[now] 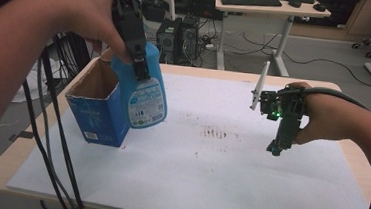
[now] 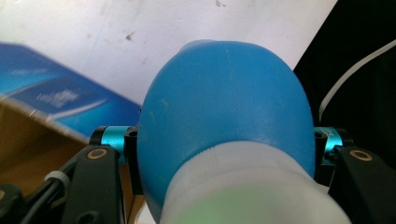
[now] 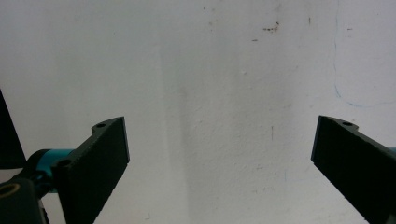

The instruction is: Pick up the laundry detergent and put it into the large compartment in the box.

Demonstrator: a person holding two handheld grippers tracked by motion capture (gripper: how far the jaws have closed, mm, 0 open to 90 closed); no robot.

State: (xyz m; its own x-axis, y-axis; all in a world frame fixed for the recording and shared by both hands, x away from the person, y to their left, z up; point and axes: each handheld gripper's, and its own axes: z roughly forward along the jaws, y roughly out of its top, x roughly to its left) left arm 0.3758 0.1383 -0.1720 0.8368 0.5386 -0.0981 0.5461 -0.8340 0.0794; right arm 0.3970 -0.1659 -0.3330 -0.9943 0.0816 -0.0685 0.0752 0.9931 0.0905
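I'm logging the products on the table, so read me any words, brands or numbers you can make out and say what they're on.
None can be read.
Blue bottle label: print too small and blurred.
Blue cardboard box: white sticker in the high view and pale lettering in the left gripper view, both blurred.

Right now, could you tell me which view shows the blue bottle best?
The high view: the bottle hangs label-out in the left gripper beside the box. The left gripper view gives a blurred close-up of its shoulder.

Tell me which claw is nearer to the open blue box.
The left. The left claw holds the blue bottle up beside the blue box, at its open top. The right claw is open, far across the white sheet, pointing down at bare paper.
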